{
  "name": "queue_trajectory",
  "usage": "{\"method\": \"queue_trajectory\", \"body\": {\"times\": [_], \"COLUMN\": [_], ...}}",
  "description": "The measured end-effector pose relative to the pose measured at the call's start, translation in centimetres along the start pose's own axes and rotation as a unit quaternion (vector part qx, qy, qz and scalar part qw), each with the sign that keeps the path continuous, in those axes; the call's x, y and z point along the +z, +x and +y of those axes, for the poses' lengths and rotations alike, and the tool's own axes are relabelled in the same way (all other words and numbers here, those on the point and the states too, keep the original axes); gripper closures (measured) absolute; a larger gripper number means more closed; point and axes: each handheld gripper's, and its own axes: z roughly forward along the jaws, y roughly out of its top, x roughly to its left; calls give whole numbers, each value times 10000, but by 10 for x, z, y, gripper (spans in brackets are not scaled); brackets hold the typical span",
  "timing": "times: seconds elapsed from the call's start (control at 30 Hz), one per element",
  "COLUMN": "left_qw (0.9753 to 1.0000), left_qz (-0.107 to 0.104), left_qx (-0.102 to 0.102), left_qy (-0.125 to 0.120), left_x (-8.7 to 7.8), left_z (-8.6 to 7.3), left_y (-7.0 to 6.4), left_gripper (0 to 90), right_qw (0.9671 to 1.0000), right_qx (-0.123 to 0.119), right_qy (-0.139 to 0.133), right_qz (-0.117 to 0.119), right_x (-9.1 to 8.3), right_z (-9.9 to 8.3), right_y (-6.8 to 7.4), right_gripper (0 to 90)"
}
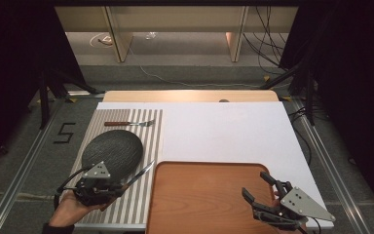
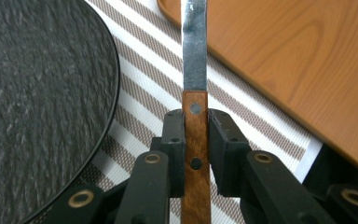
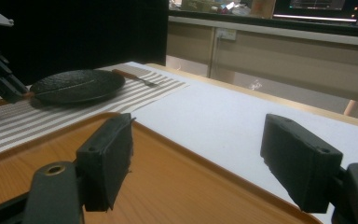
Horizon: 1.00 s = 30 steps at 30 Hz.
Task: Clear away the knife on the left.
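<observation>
My left gripper (image 1: 108, 186) is shut on a knife's wooden handle (image 2: 196, 154). The knife (image 1: 141, 174) has its steel blade (image 2: 195, 46) pointing toward the wooden tray (image 1: 204, 195), over the striped placemat (image 1: 141, 146). A dark round slate plate (image 1: 112, 151) lies on the placemat just beside the gripper. A fork (image 1: 129, 123) with a wooden handle lies beyond the plate. My right gripper (image 1: 256, 187) stands open over the tray's right edge, with nothing between its jaws. In the right gripper view the tray (image 3: 177, 186), the plate (image 3: 77, 86) and the fork (image 3: 135, 77) show beyond the jaws.
A white mat (image 1: 229, 131) covers the right part of the table. Metal rails (image 1: 24, 161) run along both sides of the table. Cables and wooden legs stand on the floor beyond the far edge.
</observation>
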Motion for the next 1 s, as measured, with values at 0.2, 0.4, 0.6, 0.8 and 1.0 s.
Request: {"method": "queue_trajectory", "body": {"times": [0.2, 0.4, 0.6, 0.8, 1.0], "left_qw": [9994, 9985, 9971, 9962, 9949], "left_qz": [-128, -54, -164, -173, -298], "left_qx": [-39, -38, 45, 90, 30], "left_qy": [-307, -538, -736, -853, -965], "left_x": [-1, -3, -4, -2, 4], "left_z": [6, 13, 20, 25, 29], "left_y": [-7, -15, -26, -36, -40], "left_gripper": [769, 769, 769, 769, 769], "right_qw": [10000, 10000, 10000, 10000, 10000], "right_qx": [5, 1, 10, 8, -16], "right_qy": [3, -2, 4, 2, 0], "right_qz": [2, 5, 1, 3, 6], "right_x": [0, 0, 0, 0, 0], "right_z": [0, 0, 0, 0, 0], "right_y": [0, 0, 0, 0, 0], "right_gripper": [263, 263, 263, 263, 263]}}
